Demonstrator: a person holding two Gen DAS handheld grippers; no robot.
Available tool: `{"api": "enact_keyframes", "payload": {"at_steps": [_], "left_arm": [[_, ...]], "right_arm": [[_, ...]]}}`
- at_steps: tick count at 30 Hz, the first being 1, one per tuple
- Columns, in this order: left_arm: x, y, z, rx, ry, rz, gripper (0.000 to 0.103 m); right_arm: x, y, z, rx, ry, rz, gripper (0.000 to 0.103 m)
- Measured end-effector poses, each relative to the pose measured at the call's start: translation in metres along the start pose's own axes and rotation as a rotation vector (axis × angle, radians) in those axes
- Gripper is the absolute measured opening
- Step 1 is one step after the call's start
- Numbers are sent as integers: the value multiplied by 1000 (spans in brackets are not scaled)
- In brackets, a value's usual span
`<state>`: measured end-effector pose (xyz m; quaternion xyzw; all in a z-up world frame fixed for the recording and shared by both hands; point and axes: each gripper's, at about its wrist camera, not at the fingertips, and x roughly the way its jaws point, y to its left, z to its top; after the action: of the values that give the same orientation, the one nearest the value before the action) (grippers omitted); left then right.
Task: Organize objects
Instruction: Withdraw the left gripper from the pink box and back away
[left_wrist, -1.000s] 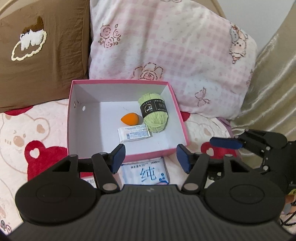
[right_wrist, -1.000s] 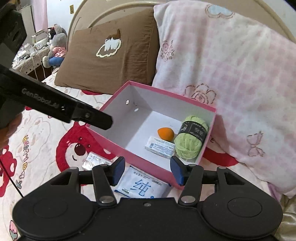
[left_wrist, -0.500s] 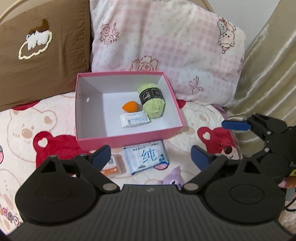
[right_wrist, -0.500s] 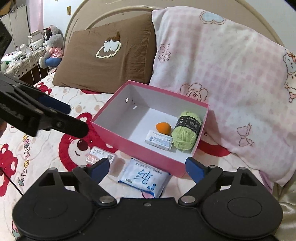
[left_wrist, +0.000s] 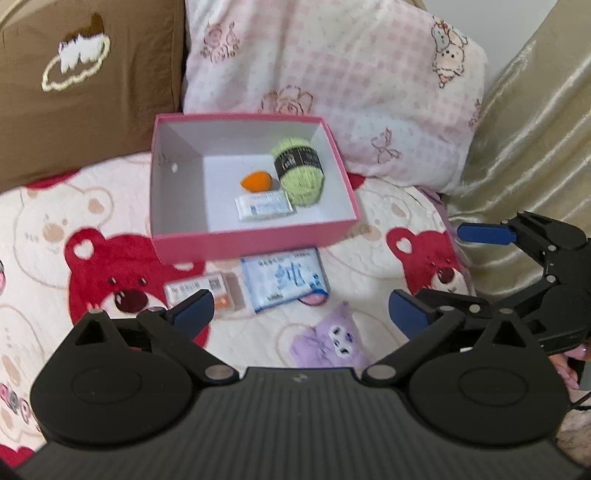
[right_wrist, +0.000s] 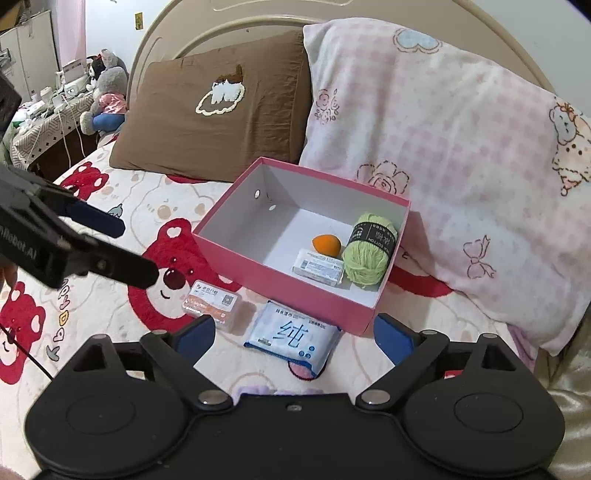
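Two claws hung above a bed covered in a quilt (left_wrist: 92, 206) printed with red bears. The left claw (left_wrist: 301, 312) was opening, its blue-padded jaws spread wide with nothing between them. The right claw (right_wrist: 293, 338) was opening too, jaws apart and gripping nothing.

Beyond both claws, toward the pillows, sat an open pink box (left_wrist: 255, 236) with a white inside. Three things lay in its right half: a ball of green yarn (left_wrist: 301, 170) against the right wall, an orange egg-shaped sponge (left_wrist: 255, 181) just left of it, and a small white packet (left_wrist: 264, 206) nearer the front wall.

Two more items lay on the quilt between the box's near wall and the claws: a blue-and-white wipes pack (left_wrist: 284, 278), and just left of it a small clear case with orange contents (left_wrist: 201, 293). In the left wrist view the case sat just past the left jaw's tip. A purple plush piece (left_wrist: 328, 343) lay nearer, between the jaws in that view.

The box's far side was close to a brown pillow (right_wrist: 207, 110) and a pink checked pillow (right_wrist: 461, 147). Open quilt stretched to the left of the box; gold fabric (left_wrist: 528, 147) bordered the right.
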<state>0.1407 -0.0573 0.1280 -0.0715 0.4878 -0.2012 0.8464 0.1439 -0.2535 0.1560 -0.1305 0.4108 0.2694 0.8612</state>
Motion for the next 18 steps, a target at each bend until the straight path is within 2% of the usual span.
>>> {"api": "enact_keyframes", "payload": {"at_steps": [9, 18], "left_arm": [[-3, -10, -20, 23, 28, -18, 103], [8, -10, -38, 33, 67, 3, 103]], "right_arm": [[-11, 4, -13, 14, 21, 12, 95], [-12, 14, -30, -9, 49, 38, 95]]}}
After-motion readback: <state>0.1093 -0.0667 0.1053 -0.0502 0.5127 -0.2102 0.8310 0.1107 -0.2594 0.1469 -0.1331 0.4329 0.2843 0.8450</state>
